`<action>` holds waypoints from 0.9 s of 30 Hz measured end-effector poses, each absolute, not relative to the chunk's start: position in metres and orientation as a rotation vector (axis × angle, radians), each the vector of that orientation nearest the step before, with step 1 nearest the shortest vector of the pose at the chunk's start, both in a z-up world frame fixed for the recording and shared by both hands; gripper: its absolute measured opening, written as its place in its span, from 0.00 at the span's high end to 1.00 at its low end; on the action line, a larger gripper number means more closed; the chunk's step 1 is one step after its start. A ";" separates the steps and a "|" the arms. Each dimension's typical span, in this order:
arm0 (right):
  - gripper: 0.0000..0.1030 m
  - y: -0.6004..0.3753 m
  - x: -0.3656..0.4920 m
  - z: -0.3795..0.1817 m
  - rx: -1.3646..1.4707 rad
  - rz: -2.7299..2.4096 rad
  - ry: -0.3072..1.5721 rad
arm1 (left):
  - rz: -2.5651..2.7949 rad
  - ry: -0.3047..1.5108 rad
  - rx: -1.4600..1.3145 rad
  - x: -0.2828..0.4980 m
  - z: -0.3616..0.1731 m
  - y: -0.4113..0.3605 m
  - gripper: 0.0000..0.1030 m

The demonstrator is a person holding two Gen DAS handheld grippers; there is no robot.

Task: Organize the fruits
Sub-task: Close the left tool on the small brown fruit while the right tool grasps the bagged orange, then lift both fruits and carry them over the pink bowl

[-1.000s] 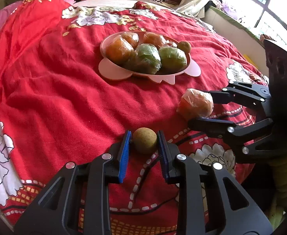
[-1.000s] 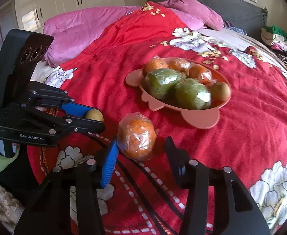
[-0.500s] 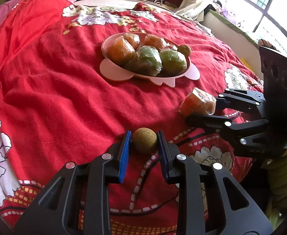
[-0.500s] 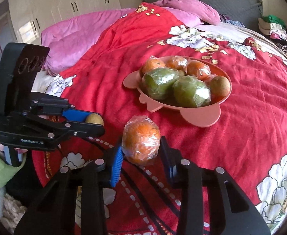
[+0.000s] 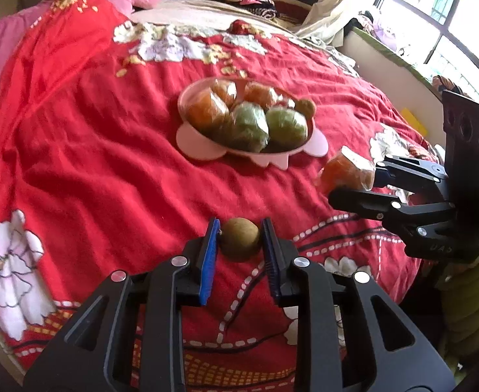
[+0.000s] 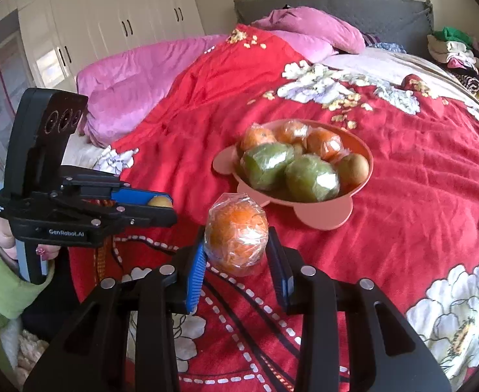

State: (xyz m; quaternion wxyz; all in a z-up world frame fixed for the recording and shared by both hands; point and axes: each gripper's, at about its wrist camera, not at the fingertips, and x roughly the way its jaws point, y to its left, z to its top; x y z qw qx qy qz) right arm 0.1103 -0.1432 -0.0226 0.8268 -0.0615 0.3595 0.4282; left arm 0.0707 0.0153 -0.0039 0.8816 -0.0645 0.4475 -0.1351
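I had the left gripper (image 5: 240, 240) pinching a small brown fruit (image 5: 239, 239) between its blue pads, on the near side of the pink bowl (image 5: 193, 137) that sat on the red bedspread (image 5: 92, 150). My right gripper (image 6: 236, 254) was clamped on a plastic-wrapped orange (image 6: 236, 237), also in front of the bowl and to its right in the left wrist view. The bowl held wrapped oranges, two wrapped green fruits (image 6: 311, 178) and another brown one at its rim.

Fruit bowl (image 6: 321, 219) on bedspread (image 6: 419, 202), pillows (image 6: 304, 29) behind.
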 end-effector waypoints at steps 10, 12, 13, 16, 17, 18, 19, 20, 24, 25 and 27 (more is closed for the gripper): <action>0.68 -0.154 0.111 -0.006 -0.108 0.890 0.724 | -0.272 0.894 -0.124 0.075 0.017 0.013 0.82; 0.68 -0.156 0.112 -0.003 -0.103 0.887 0.717 | -0.274 0.886 -0.121 0.077 0.021 0.012 0.82; 0.68 -0.157 0.112 -0.002 -0.101 0.885 0.714 | -0.274 0.883 -0.120 0.078 0.022 0.011 0.82; 0.68 -0.159 0.114 0.002 -0.098 0.881 0.709 | -0.273 0.874 -0.115 0.083 0.026 0.010 0.82; 0.68 -0.160 0.114 0.002 -0.097 0.881 0.706 | -0.272 0.873 -0.112 0.084 0.027 0.009 0.82; 0.68 -0.160 0.115 0.003 -0.096 0.880 0.704 | -0.272 0.872 -0.111 0.087 0.028 0.009 0.82; 0.68 -0.160 0.117 0.005 -0.096 0.878 0.701 | -0.273 0.871 -0.110 0.088 0.029 0.008 0.82; 0.68 -0.160 0.118 0.007 -0.096 0.878 0.698 | -0.273 0.870 -0.107 0.090 0.030 0.007 0.82; 0.68 -0.161 0.124 0.014 -0.093 0.875 0.681 | -0.277 0.863 -0.099 0.098 0.033 0.005 0.82; 0.68 -0.161 0.126 0.015 -0.093 0.873 0.678 | -0.279 0.860 -0.097 0.101 0.035 0.005 0.82; 0.68 -0.162 0.130 0.018 -0.091 0.869 0.672 | -0.281 0.856 -0.093 0.106 0.037 0.004 0.82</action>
